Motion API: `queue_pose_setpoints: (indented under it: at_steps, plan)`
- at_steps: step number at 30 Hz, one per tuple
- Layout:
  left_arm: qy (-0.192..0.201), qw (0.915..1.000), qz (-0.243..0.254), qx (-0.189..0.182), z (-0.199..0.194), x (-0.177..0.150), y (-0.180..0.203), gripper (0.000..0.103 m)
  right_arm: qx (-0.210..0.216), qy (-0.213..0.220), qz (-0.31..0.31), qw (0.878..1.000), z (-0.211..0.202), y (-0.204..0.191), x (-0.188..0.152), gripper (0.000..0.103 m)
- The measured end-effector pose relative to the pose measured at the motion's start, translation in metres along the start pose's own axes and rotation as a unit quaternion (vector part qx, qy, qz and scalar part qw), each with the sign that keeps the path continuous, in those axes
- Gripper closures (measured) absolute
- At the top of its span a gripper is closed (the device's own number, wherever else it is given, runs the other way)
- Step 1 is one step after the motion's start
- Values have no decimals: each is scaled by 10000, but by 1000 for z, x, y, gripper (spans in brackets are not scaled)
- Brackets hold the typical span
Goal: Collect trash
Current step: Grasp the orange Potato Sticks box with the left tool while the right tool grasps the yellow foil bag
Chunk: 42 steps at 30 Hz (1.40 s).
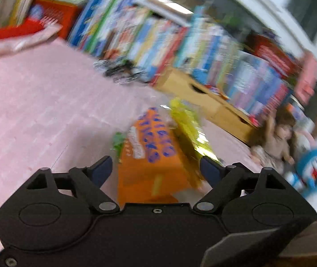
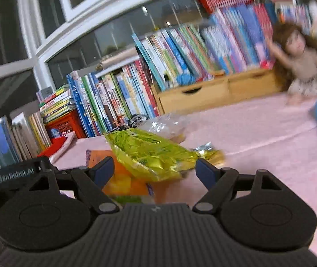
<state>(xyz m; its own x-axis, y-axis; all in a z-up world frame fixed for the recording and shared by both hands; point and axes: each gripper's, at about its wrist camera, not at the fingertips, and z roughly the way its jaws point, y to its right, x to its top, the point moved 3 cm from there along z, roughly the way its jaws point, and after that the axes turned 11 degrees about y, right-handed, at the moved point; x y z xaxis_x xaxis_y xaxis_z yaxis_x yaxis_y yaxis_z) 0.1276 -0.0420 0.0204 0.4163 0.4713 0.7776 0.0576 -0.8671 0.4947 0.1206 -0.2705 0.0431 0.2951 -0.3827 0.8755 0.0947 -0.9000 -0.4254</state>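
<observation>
Pink floor mat [image 2: 258, 133] beside crowded bookshelves [image 2: 180, 51] holds a heap of snack wrappers [image 2: 151, 153], framed by the empty, wide-open left claw [image 1: 156, 169] and right claw [image 2: 155, 170], seemingly lined up to grab.

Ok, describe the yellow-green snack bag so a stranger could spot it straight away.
Start at the long row of books along the window side, then drop to the pink mat in front. The yellow-green foil snack bag lies there, partly on an orange box, beside a clear plastic wrapper; it alone is shiny, crinkled yellow-green.

A pink mat [image 2: 258, 138] carries an orange snack box [image 1: 149, 155], a yellow-green foil bag [image 2: 149, 153] and a clear wrapper [image 2: 165, 125] — a doll [image 2: 301, 62] sits at its edge.
</observation>
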Motion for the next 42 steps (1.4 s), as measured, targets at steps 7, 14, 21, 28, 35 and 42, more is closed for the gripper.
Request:
queue_pose_setpoints:
  at_steps: [7,14,21,28,35,42]
  plan:
    - [-384,9977,-556,-49,35,3,-25,19,15,-653,1310,9892,48,24,-17,39]
    - [-424,9971,-576,-240,33,-2,-24,28,-26,-525,1370,9892,26,32,-16,90]
    - [95,9996,-25,-261,12,6,-4,75,-228,-416,1314,9902,4,42,-2,50]
    - [391,9984,217,-347,-4,25,-1,96,-384,-552,2217,9728,27,62,-9,22]
    - [64,9993,-366,-101,8,25,-33,46,-444,-685,2996,9506,72,66,-21,25]
    - [-115,9953,-818,-511,16,24,-45,21,-402,-778,3270,9409,76,68,-31,59]
